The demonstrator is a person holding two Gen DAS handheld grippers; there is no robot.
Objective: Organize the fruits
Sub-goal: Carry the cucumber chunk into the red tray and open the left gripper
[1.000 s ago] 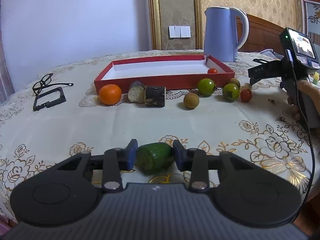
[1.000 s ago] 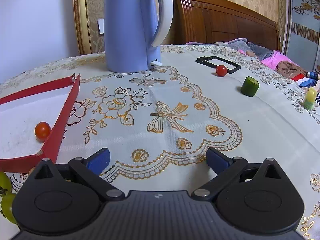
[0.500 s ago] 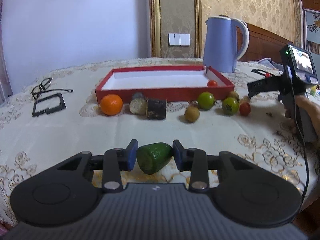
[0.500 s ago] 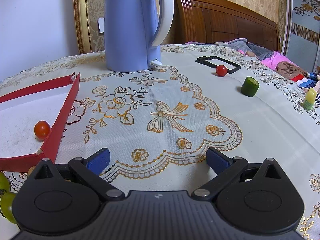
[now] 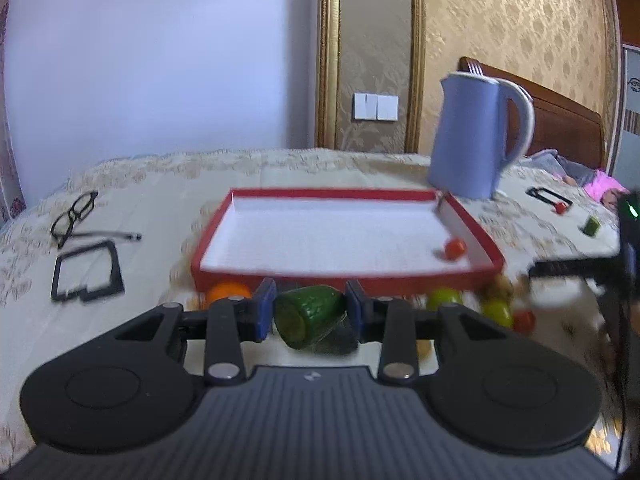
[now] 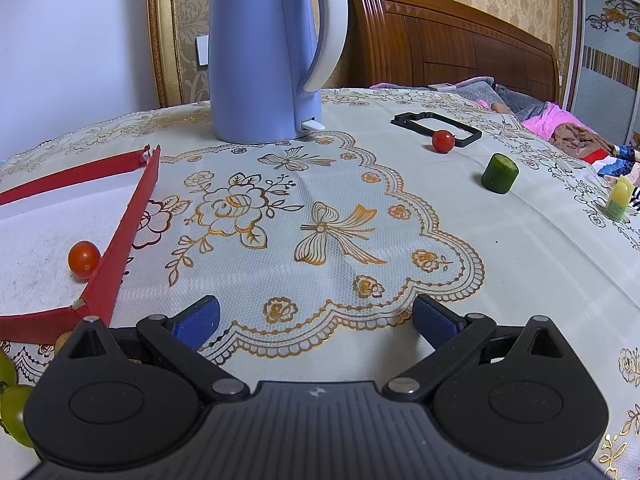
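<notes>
A green cucumber chunk sits pinched between the two blue pads of the left gripper, its pale cut face turned toward the camera and tilted down; it hangs clear of the tablecloth, just in front of the near wall of the red tray. The tray has a white floor, and one cherry tomato lies inside it near the right wall; the same tomato shows in the right wrist view, tucked into the tray's near right corner. Along the outside of the tray's near wall lie an orange, a green tomato, another greenish fruit and a small red tomato, all blurred and partly hidden behind the gripper. The right gripper hovers low over the cloth with its jaws spread wide and nothing between them; it shows at the right edge of the left view as a dark blurred shape. Beyond the tray stands a blue kettle; to its right lie a black frame with a red cherry tomato touching it, a short upright cucumber piece, and a small yellow-green item near the table edge. On the tray's left, a pair of glasses and a second black frame rest on the cloth.
</notes>
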